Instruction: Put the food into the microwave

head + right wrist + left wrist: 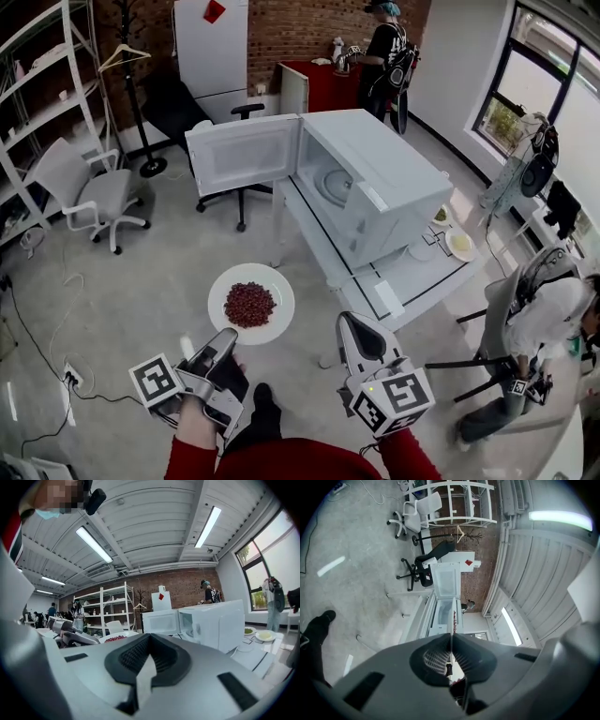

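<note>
One level bean plate (223,291) in left hand-held gripper (228,337)

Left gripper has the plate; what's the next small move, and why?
Probably carry the plate level toward the microwave cavity: the left gripper pinches its rim, the door stands open, and the plate hangs short of the table.

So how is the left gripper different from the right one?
The left gripper is shut on the rim of the white plate of red food; the right gripper is shut on nothing. The left gripper is rolled onto its side, so it holds the plate flat, while the right gripper sits upright. Both are grey and point toward the open microwave.
</note>
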Demonstrator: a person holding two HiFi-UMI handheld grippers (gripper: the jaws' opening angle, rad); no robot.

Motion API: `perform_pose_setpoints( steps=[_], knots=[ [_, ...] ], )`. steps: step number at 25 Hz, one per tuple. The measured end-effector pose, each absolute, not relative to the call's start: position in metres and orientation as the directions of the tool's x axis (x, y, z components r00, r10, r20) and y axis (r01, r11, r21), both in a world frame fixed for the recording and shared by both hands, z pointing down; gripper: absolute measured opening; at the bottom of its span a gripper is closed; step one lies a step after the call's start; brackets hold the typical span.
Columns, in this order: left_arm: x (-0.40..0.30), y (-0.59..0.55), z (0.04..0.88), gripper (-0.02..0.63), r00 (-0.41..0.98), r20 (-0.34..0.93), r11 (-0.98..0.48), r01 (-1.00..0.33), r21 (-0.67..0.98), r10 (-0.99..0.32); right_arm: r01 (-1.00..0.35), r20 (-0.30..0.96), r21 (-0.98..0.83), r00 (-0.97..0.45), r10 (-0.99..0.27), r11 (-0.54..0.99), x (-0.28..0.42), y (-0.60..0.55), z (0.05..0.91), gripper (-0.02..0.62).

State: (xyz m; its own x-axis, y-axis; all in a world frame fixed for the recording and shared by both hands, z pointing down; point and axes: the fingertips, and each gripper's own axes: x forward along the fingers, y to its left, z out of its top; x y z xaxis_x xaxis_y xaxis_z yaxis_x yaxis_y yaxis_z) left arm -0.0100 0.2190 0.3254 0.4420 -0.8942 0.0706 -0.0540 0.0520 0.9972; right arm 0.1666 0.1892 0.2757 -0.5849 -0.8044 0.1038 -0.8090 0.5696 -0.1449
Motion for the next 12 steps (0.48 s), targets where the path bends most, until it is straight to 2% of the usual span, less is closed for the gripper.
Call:
perform_pose_setpoints(
  steps=[12],
  knots=[
    [-0.037, 0.116, 0.326, 0.021, 0.527, 0.056, 0.043, -0.037, 0.998, -0.848, -0.842, 0.151, -0.136, -0.538, -0.829, 0.521, 0.114, 0.097, 0.281, 0.014]
  ],
)
